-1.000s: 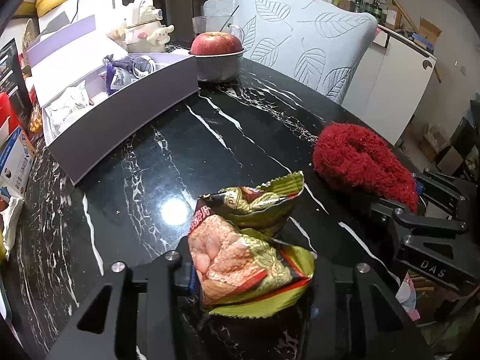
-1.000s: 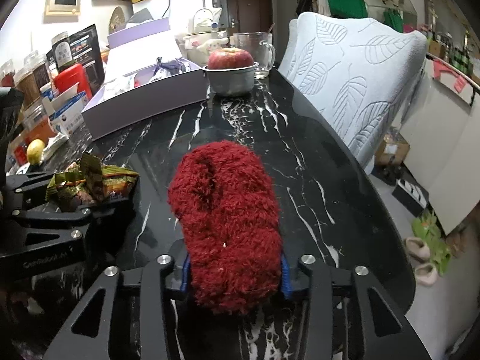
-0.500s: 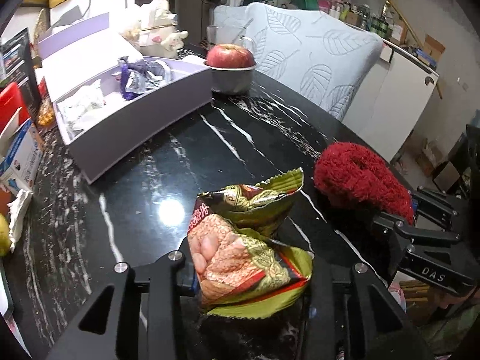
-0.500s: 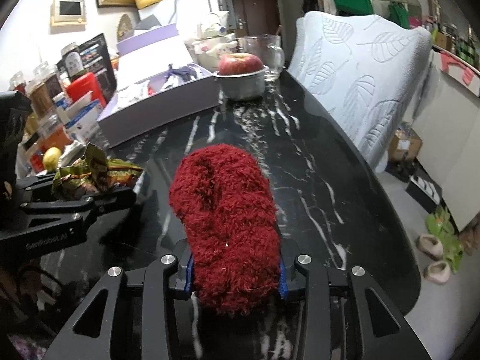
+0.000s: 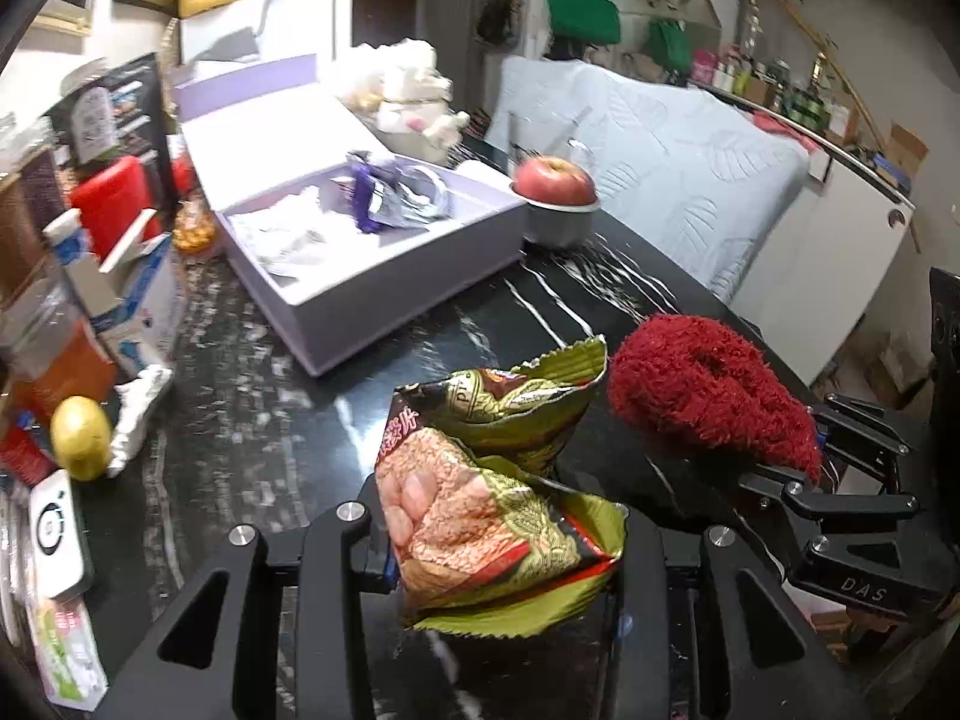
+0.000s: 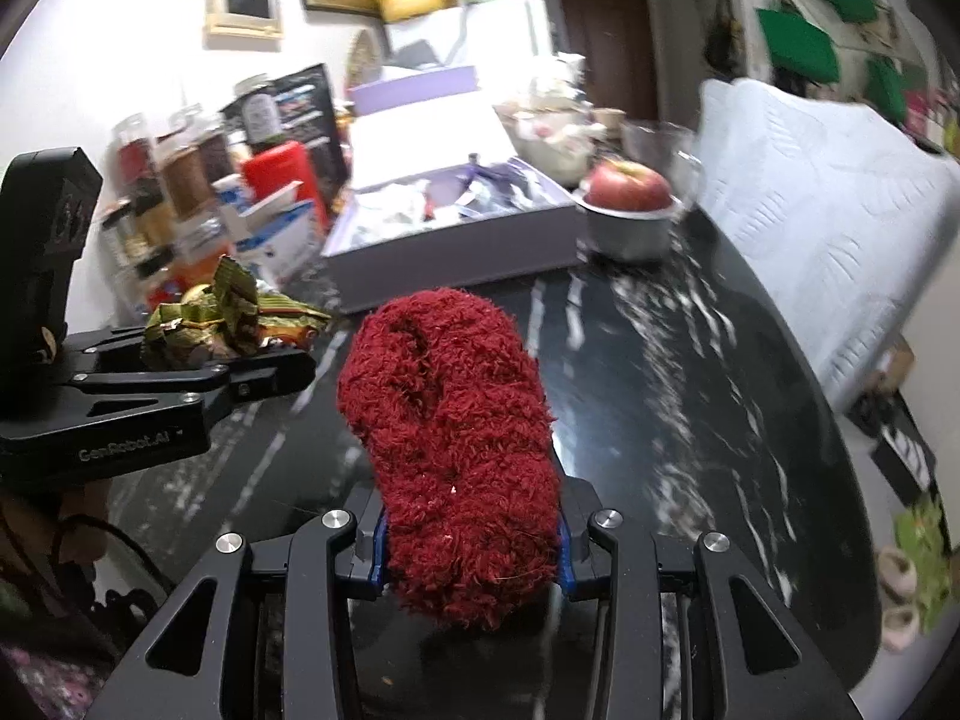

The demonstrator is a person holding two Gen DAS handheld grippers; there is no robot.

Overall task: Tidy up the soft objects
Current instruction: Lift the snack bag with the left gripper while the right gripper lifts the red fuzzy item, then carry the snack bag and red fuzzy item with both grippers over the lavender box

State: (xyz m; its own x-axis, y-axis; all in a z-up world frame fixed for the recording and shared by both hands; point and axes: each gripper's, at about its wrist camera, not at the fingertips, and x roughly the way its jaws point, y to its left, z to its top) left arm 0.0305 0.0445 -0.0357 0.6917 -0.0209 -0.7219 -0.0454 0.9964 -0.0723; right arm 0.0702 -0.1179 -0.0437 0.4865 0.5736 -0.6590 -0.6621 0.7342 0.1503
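My left gripper [image 5: 504, 564] is shut on a crumpled green and red snack bag [image 5: 492, 492] and holds it above the black marble table [image 5: 288, 420]. My right gripper [image 6: 471, 546] is shut on a fluffy red slipper [image 6: 450, 420], also lifted off the table. The slipper [image 5: 702, 390] shows to the right in the left wrist view; the snack bag [image 6: 228, 318] shows to the left in the right wrist view. An open lavender box [image 5: 372, 252] with wrappers inside lies ahead on the table.
A grey bowl with a red apple [image 5: 555, 180] stands right of the box. Cartons, jars, a lemon [image 5: 81, 437] and a red container [image 5: 114, 204] crowd the table's left side. A pale leaf-patterned cushion [image 5: 678, 162] stands behind the table's right edge.
Both grippers have risen and moved toward the lavender box with their loads; the box and clutter at the left now show closer and from higher up.
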